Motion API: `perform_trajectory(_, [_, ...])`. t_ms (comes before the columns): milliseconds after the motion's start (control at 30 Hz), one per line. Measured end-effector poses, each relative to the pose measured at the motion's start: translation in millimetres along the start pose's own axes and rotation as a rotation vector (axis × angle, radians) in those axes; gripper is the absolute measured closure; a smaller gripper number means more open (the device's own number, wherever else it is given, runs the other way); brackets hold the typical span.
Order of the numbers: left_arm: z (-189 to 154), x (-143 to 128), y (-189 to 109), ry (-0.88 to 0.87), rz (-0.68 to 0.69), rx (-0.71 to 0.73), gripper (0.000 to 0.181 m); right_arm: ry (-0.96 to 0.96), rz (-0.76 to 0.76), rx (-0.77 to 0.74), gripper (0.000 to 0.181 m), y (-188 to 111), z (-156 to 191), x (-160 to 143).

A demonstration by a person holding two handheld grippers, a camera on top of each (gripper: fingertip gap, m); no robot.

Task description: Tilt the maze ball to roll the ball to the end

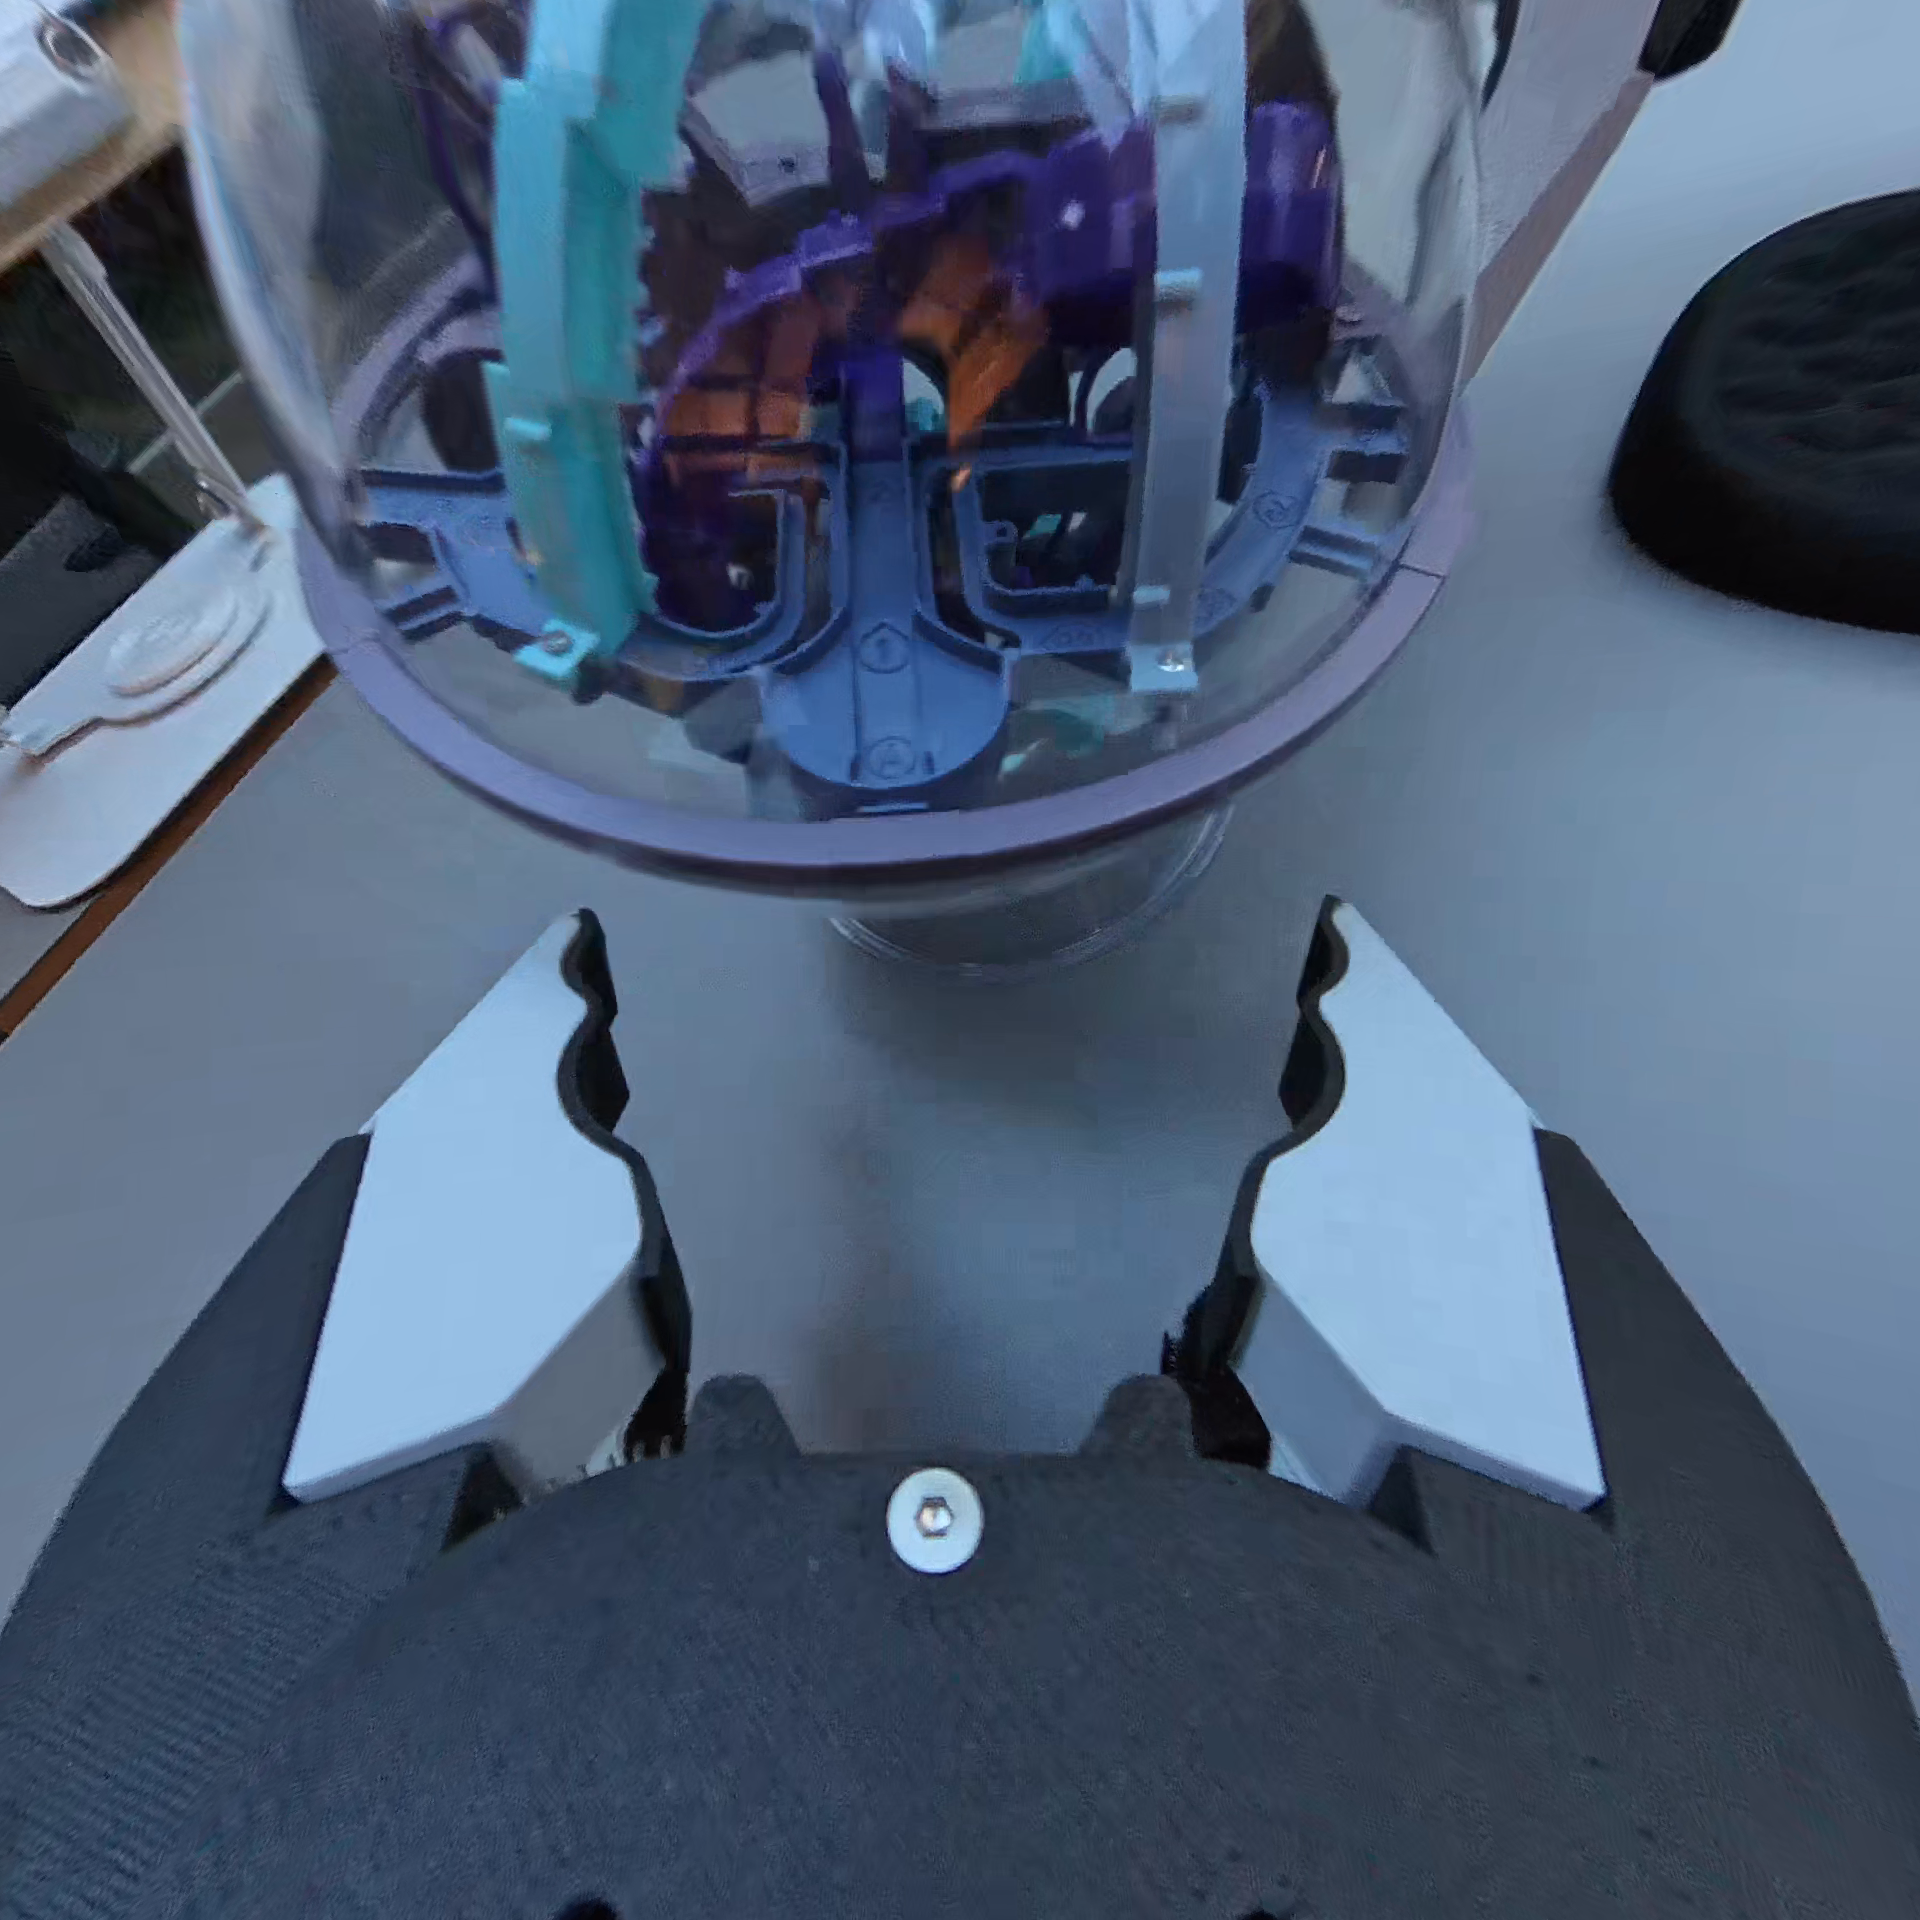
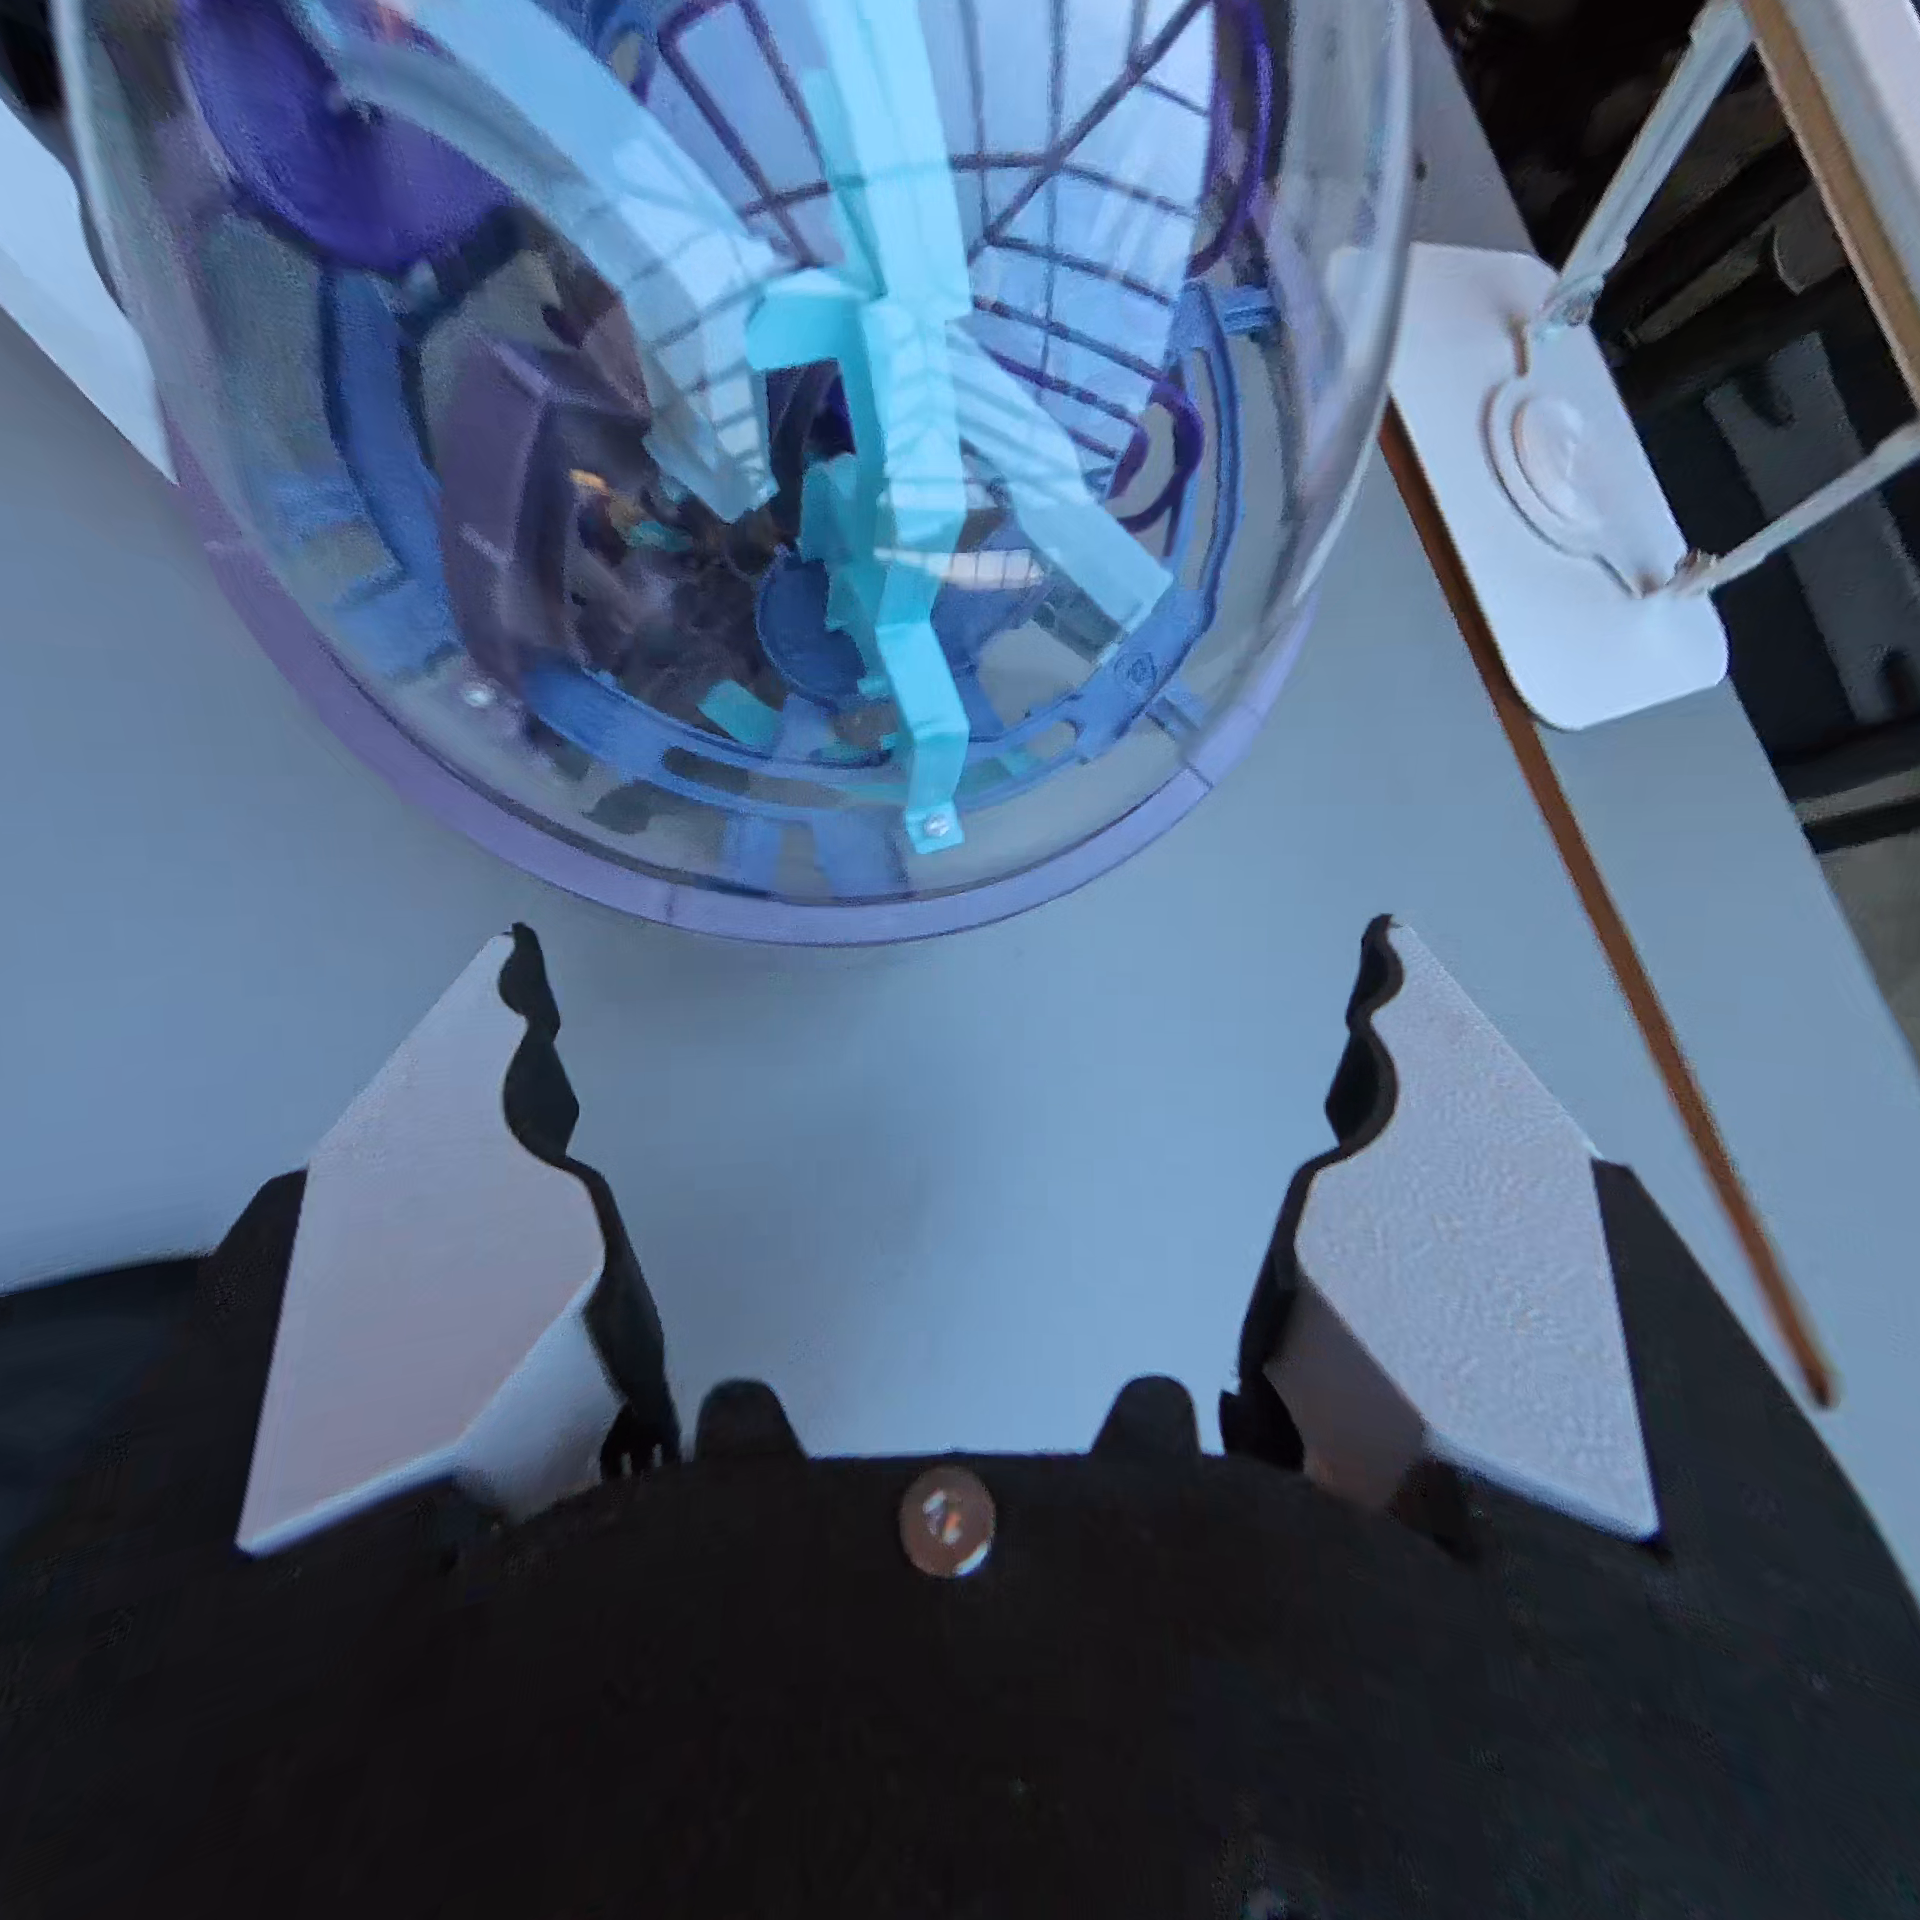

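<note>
Left gripper: jaws wide apart, empty, low in the frame, just short of the maze ball's rim.
Right gripper: jaws wide apart, empty, close to the rim but not touching it.
Maze ball: clear sphere with a purple band, filling the top centre of both views; it sits on a clear ring stand on the table.
Inside: teal, blue, purple and orange tracks; the small ball cannot be made out.
Black pad: right edge of the left view, apart from the maze ball.
White card: upper right of the right view, at the table's edge.
</note>
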State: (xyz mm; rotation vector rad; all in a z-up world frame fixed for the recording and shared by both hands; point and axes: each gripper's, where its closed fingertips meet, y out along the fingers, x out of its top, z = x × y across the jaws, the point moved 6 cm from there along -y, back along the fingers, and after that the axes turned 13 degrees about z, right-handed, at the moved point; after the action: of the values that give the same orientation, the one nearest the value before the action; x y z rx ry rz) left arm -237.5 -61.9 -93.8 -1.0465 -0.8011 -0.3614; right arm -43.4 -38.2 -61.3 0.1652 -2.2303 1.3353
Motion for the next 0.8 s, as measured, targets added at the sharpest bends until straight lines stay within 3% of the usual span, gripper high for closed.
perform_trajectory(133, [30.0, 13.4, -21.4, 0.071, -0.248, -0.091, 0.030, 0.490, -0.262, 0.171, 0.028, -30.3, 22.2, 16.9])
perform_trajectory(200, [40.9, 22.9, -21.9, 0.066, -0.335, -0.237, 0.025, 0.655, -0.276, 0.202, 0.028, -31.0, 33.7, 23.7])
perform_trajectory(333, [50.9, 39.2, -5.5, 0.004, -0.283, -0.531, 0.024, 0.812, -0.151, 0.139, 0.028, -8.0, 52.6, 28.3])
perform_trajectory(400, [48.1, 41.6, 3.5, 0.041, -0.226, -0.606, 0.033, 0.873, -0.169, 0.142, 0.030, 0.3, 55.5, 30.4])
perform_trajectory(500, [41.0, 42.4, 8.7, 0.083, -0.199, -0.557, 0.030, 0.840, -0.165, 0.173, 0.035, 4.7, 54.7, 33.2])
perform_trajectory(633, [26.9, 20.8, 6.8, 0.169, -0.096, -0.460, 0.024, 0.611, -0.158, 0.196, 0.041, -4.9, 38.0, 31.4])
perform_trajectory(800, [22.6, 6.5, -3.5, 0.135, -0.115, -0.496, 0.049, 0.550, -0.188, 0.276, 0.048, -20.0, 18.2, 16.2])
